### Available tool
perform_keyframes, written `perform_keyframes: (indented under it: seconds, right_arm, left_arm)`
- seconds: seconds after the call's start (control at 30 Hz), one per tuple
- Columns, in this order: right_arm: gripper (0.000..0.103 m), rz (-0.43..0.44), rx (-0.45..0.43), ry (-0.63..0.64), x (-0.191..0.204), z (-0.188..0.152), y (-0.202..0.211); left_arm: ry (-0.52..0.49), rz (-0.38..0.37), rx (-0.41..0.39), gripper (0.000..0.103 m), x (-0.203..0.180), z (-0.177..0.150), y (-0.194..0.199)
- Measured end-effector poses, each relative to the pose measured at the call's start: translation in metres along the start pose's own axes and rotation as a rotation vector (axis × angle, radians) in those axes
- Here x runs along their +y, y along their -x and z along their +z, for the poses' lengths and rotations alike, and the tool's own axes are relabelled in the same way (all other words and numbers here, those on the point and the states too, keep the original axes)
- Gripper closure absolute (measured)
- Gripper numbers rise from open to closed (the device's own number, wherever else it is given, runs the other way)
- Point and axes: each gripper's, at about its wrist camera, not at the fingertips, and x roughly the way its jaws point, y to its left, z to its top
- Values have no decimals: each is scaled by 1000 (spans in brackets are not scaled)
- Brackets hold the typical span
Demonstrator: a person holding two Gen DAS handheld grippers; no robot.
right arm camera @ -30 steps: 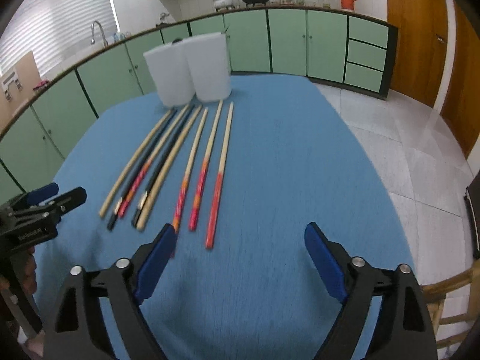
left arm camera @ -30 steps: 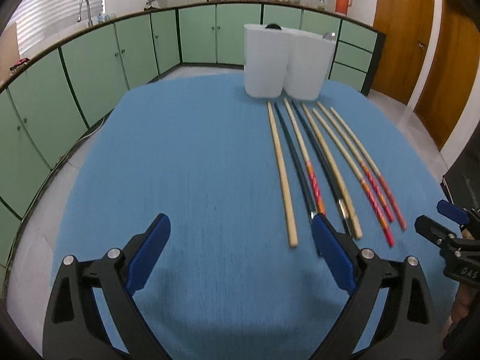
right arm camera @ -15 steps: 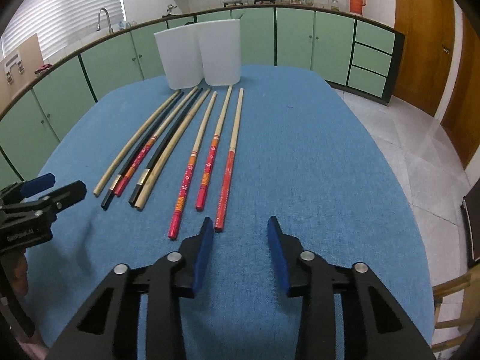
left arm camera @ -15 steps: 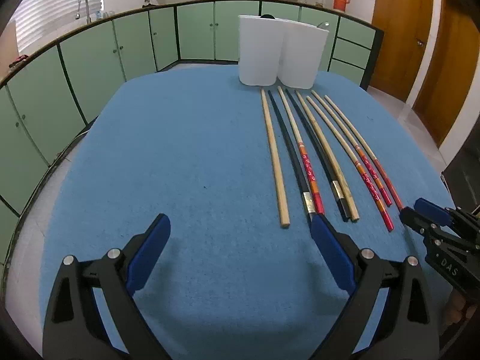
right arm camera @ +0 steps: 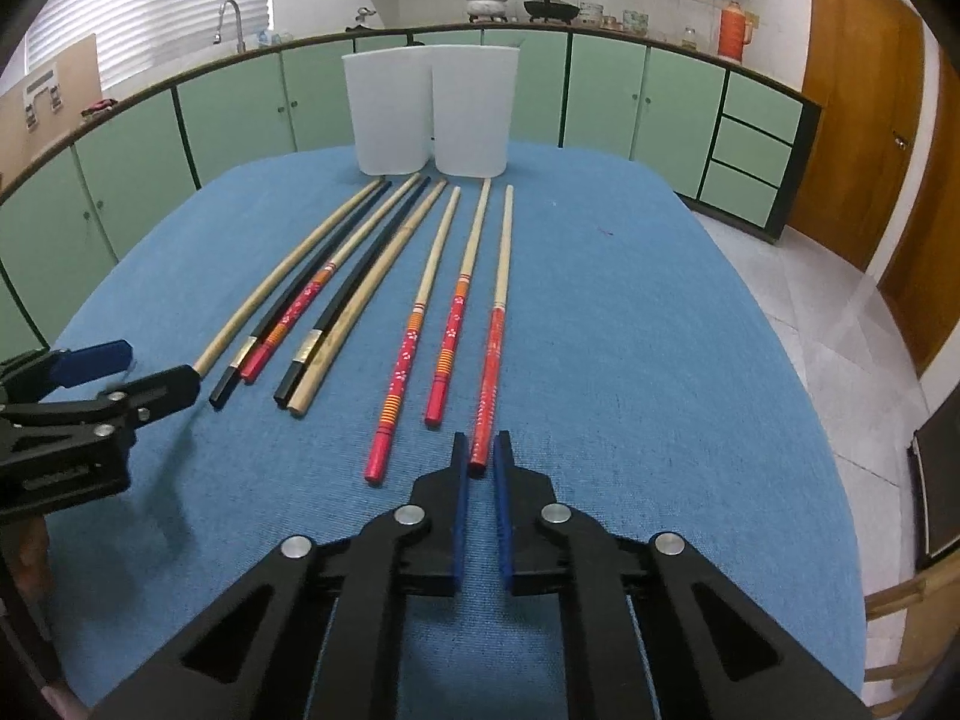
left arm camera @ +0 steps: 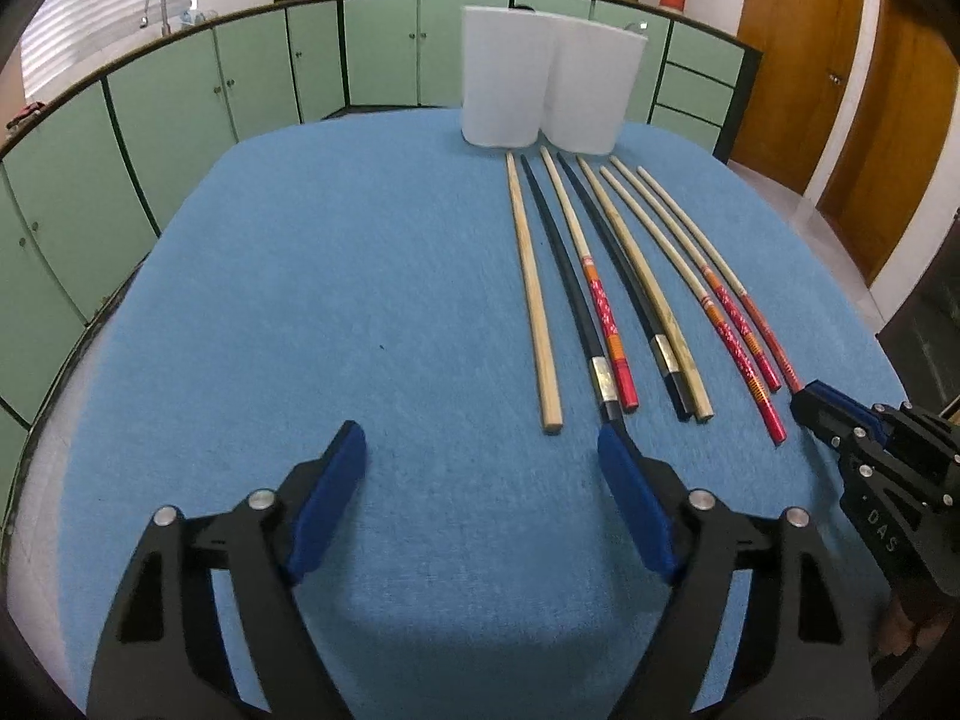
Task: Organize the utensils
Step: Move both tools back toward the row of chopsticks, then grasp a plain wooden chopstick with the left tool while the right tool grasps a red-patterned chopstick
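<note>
Right tongs [right arm camera: 479,461] nearly clenched around the red chopstick's [right arm camera: 489,369] near end, aligned for pickup (contact unconfirmed). Left tongs [left arm camera: 480,462] released, idle beside the row. Two cups [right arm camera: 429,111] wait beyond.

Green cabinets [right arm camera: 606,96], wooden doors [right arm camera: 852,102], blinds [right arm camera: 150,6]

Eight chopsticks [right arm camera: 462,300] flat, side by side, near two upright white cups [right arm camera: 471,111].
</note>
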Motion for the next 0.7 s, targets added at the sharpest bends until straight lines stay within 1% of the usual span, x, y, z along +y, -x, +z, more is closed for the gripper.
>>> perform_keyframes:
  seconds: [0.23,0.3,0.37,0.4,0.47,0.57,0.6,0.63,0.67,0.7]
  right_arm:
    - [95,24,-1,-25,-5,0,-1]
    - [95,27,-1,-27,-5,0,-1]
    - [95,28,-1,-28,-6,0,-2]
    - [95,28,-2,-29,-6,0,-2]
    - [95,28,-2,-29,-6,0,-2]
    - [95,27,-2,-28,-6,0,-2]
    - [95,27,-2,-28,-6,0,-2]
    - [95,27,-2,-28,-6,0,-2]
    - [95,28,-2,-29,-6,0,-2]
    - [95,30,-2,-31,-6,0,-2]
  left_arm:
    - [17,-4,2,35,-1,4,-5]
    - [15,-2,3,41,-4,5,-6]
    - [8,0,3,49,-7,7,-7]
    - [5,-2,3,51,-8,8,-7]
    - [0,-5,2,65,-10,9,-9]
    - [-12,-9,-1,75,-15,10,-9]
    - [-15,-9,-1,77,-15,10,-9]
    - [-16,-12,-2,83,-16,9,-9]
    - [-18,-15,-2,93,-17,9,-9]
    - [-20,-14,-1,97,-18,9,-9]
